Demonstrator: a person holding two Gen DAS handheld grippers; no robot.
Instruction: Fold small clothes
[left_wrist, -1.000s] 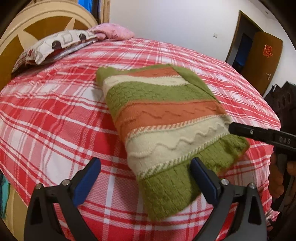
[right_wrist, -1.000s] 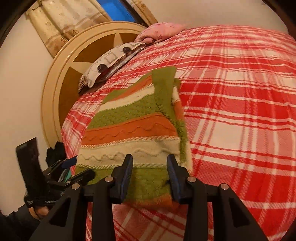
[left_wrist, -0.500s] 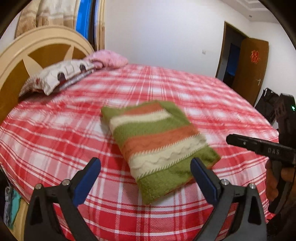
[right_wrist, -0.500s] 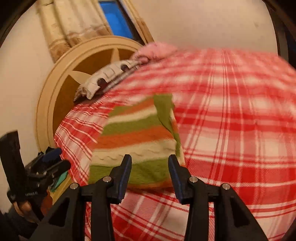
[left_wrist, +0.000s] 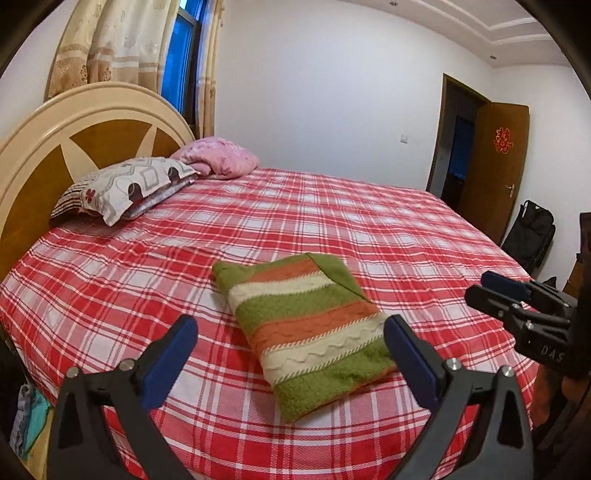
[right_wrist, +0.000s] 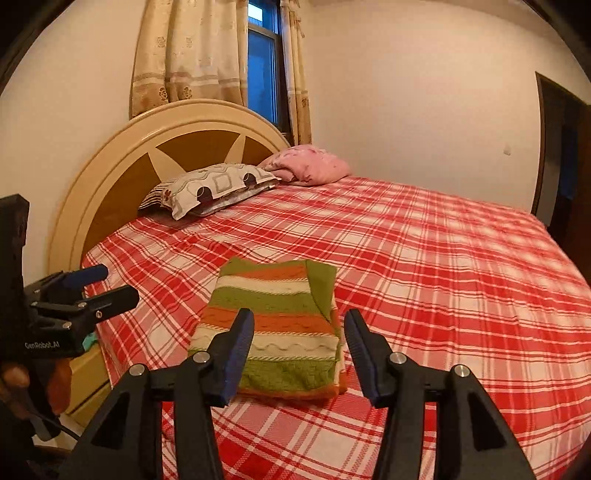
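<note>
Left wrist view: the left gripper (left_wrist: 291, 352) has its fingers spread and empty, the folded green, orange and cream striped knit sweater (left_wrist: 308, 325) lying between and beyond them on the red plaid bed (left_wrist: 424, 236). Right wrist view: the right gripper (right_wrist: 299, 354) is likewise released, the sweater (right_wrist: 280, 328) just ahead between its fingers; the fold looks finished, so next likely calls for a fresh garment.

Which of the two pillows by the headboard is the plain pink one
The pink pillow farther along the headboard, nearer the window; the patterned pillow beside it carries grey squares and dark shapes on white.
</note>
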